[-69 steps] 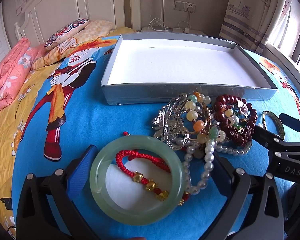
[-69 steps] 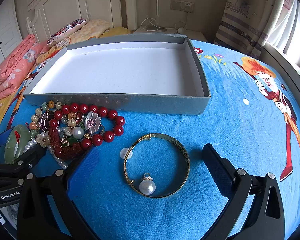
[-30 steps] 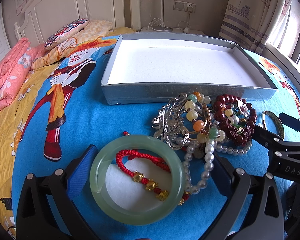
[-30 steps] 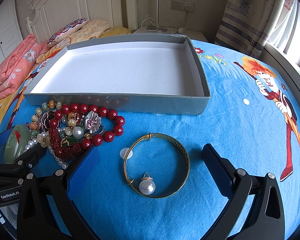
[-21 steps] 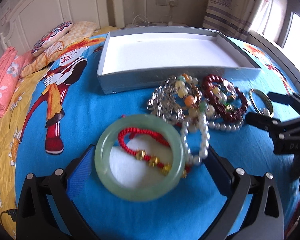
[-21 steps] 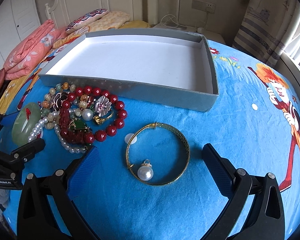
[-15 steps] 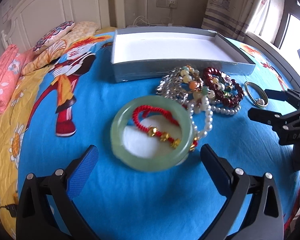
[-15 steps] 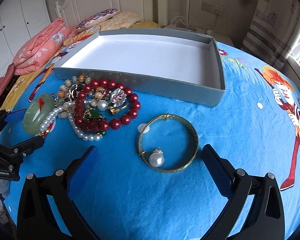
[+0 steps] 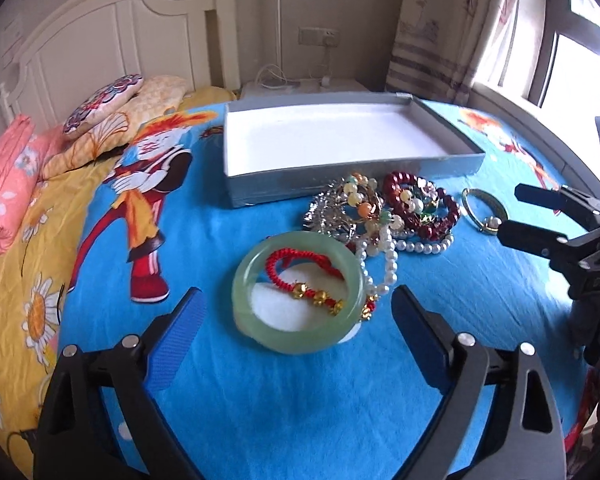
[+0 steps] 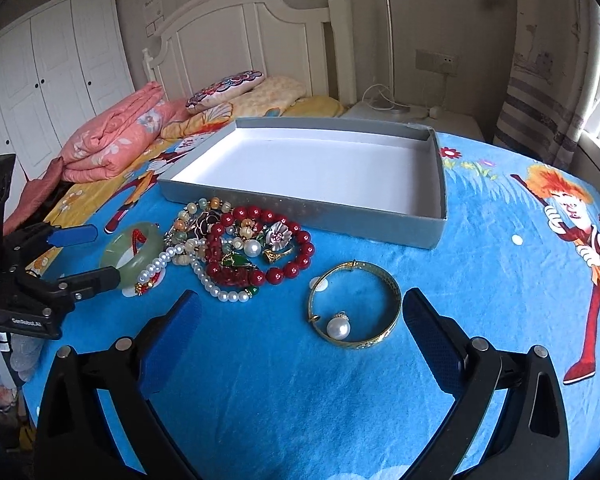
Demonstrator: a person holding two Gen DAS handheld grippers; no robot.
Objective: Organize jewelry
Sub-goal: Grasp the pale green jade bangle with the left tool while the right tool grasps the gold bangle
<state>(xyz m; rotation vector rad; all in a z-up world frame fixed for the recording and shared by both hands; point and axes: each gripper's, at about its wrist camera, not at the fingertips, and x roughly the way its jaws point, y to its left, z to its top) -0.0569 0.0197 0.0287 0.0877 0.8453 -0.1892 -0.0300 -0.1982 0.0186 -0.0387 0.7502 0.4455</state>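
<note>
Left gripper [image 9: 296, 316]: tilted down toward the bedspread, its two blue-padded fingers spread to either side of the jade bangle; the jaws are closing, yet the pads stand clear of the bangle's rim and touch nothing.
Right gripper [image 10: 300, 320]: also angled downward, jaws wide apart, fingers flanking the gold bangle without contact; nothing is held.
Jade bangle [image 9: 260, 336]: pale green, lying flat on the blue bedspread [image 9: 300, 408], between the left gripper's fingers.
Red cord bracelet [image 9: 300, 272]: with gold beads, draped across the jade bangle's opening and over its right rim.
Jewelry pile [image 9: 380, 212]: dark red beads, white pearls, mixed coloured beads and a silver piece, heaped together just in front of the box and touching the jade bangle's far right edge.
Gold bangle [image 10: 388, 284]: lying flat, apart from the pile, on its right in the right wrist view.
Pearl pendant [image 10: 337, 328]: resting inside the gold bangle, against its near rim.
Grey box [image 10: 436, 236]: shallow, white-lined, open, nothing inside; sits on the bedspread beyond the jewelry.
Gripper spacing: each one shows at the edge of the other's view, side by side, well apart.
</note>
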